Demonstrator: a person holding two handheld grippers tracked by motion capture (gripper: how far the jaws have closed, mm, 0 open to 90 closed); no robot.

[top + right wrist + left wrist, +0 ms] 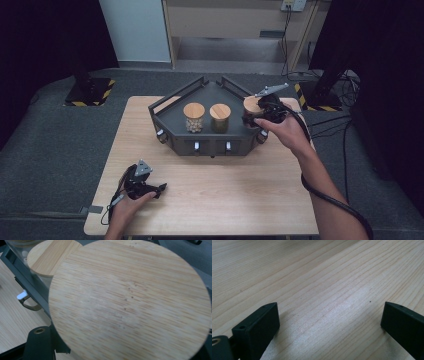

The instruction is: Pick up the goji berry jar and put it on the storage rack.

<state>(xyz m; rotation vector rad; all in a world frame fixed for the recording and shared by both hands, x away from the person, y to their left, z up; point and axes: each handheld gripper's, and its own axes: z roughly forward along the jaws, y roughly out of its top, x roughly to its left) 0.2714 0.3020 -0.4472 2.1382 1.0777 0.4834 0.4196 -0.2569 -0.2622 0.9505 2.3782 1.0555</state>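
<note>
Clamping the rightmost jar (251, 111) below its bamboo lid (130, 302), the right gripper (260, 116) has its jaws closed on it; in the right gripper view that lid hides the jaw tips and the jar's contents. This jar stands at the right end of the dark grey tray (170, 131), beside the middle jar (220, 118) and the left jar (194, 117). Down at the near left of the wooden table (240, 185), the left gripper (161, 188) rests low with jaws wide apart and nothing between them.
</note>
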